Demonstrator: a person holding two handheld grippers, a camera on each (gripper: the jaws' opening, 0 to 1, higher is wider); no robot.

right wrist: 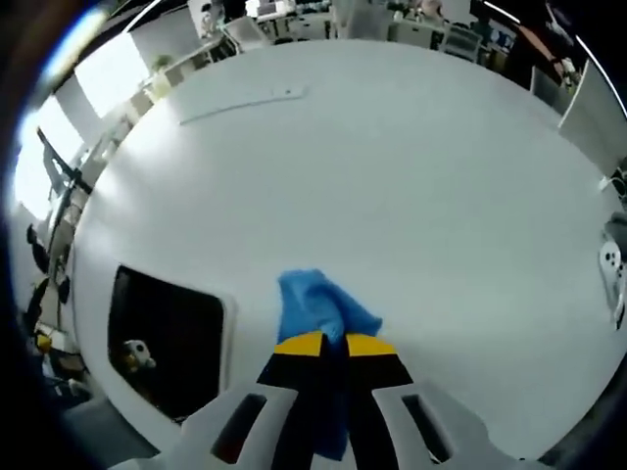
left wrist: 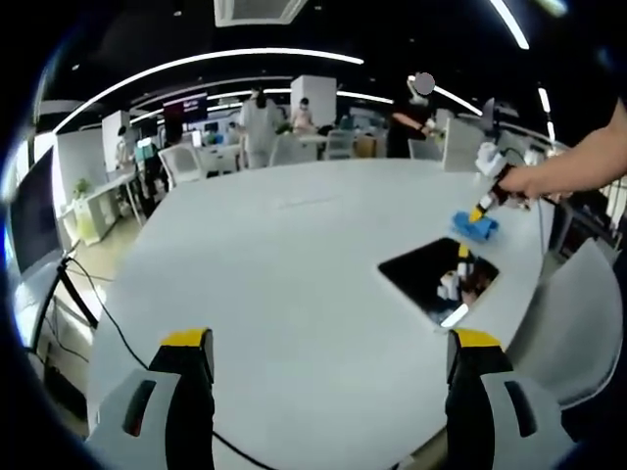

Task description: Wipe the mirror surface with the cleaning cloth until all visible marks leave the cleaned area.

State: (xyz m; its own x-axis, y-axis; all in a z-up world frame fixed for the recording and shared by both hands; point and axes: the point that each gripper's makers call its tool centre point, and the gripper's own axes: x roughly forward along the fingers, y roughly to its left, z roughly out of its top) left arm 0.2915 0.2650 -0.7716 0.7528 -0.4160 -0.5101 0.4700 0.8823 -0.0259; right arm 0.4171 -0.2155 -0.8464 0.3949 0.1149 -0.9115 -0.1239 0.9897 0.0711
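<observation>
A: While we look along the left gripper (left wrist: 331, 345), what lies ahead of us?

B: We see its two yellow-tipped jaws standing wide apart with nothing between them, raised over a large white table (left wrist: 294, 255). A black cable (left wrist: 108, 318) trails over the table's near left edge.

A: Where is the mirror?

B: In the left gripper view, the mirror (left wrist: 438, 279) is a dark square lying flat on the table, ahead and to the right. Its surface reflects a gripper and a strip of ceiling light. We cannot make out any marks on it at this size.

A: And the cleaning cloth?

B: The cleaning cloth (left wrist: 475, 227) is a bright blue bundle just past the mirror's far edge, resting on the white tabletop. The right gripper (left wrist: 482, 211) comes down onto it from the right, held by a person's hand (left wrist: 529, 182).

A: What do we see from the right gripper view?

B: There the right gripper's jaws are drawn together, pinching the blue cloth (right wrist: 323, 313) between their yellow tips. The cloth bunches out in front of them and lies on the table, beside the mirror (right wrist: 167, 338) but not on it. The mirror sits to the lower left in that view, dark, with a rounded pale rim.

A: Anything farther off?

B: In the left gripper view, several people (left wrist: 261, 122) stand among desks and white chairs (left wrist: 186, 162) at the far end of the room, under long curved ceiling lights.
</observation>
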